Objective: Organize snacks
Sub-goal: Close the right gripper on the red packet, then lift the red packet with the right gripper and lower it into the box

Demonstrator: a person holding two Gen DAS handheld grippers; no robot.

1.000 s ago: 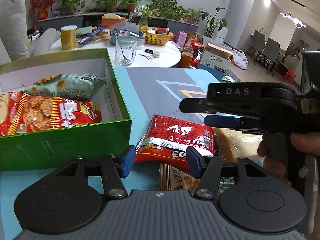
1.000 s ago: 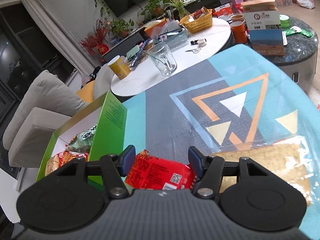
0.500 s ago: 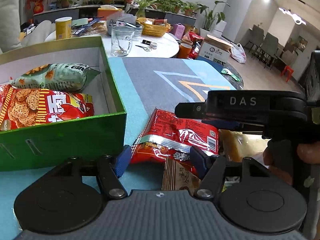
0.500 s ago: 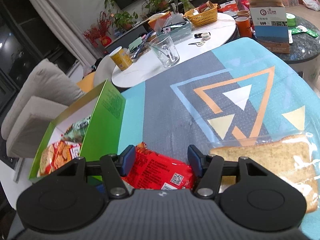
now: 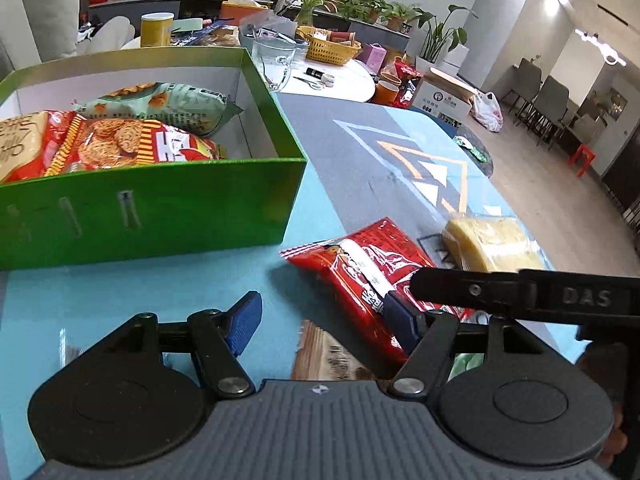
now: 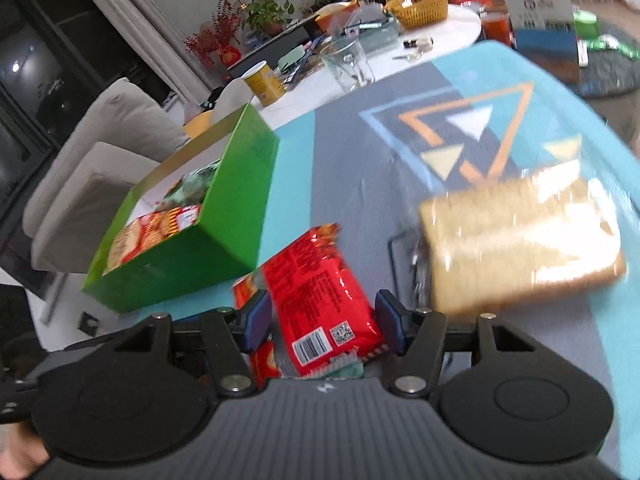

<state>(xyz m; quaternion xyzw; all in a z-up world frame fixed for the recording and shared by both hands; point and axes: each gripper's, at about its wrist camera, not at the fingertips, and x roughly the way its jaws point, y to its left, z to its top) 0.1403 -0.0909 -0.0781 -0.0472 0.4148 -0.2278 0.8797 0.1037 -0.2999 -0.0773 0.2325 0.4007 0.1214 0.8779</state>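
Observation:
A red snack packet [image 6: 320, 292] sits between the pads of my right gripper [image 6: 323, 322], which is shut on it. In the left wrist view the same red packet [image 5: 360, 268] lies slanted above the blue cloth, with a right-gripper finger [image 5: 480, 290] across its near end. My left gripper [image 5: 324, 320] is opening; its right pad is beside the packet's edge without pinching it, and a brown packet [image 5: 328, 356] lies below the gap. The green box [image 5: 160, 208] at the left holds several snack bags. A clear bag of bread [image 6: 520, 240] lies to the right.
Another red-orange packet [image 6: 260, 360] lies under the held one. Beyond the patterned cloth, a round white table [image 5: 344, 80] carries a glass mug [image 5: 276, 60], a yellow can [image 5: 156, 30] and a yellow basket [image 5: 330, 46]. A grey sofa [image 6: 100, 160] stands behind the green box [image 6: 224, 240].
My left jaws have spread and let go of the red packet. The right gripper still has it and now sits lower in the left view. Both views have shifted, and the right one is blurred.

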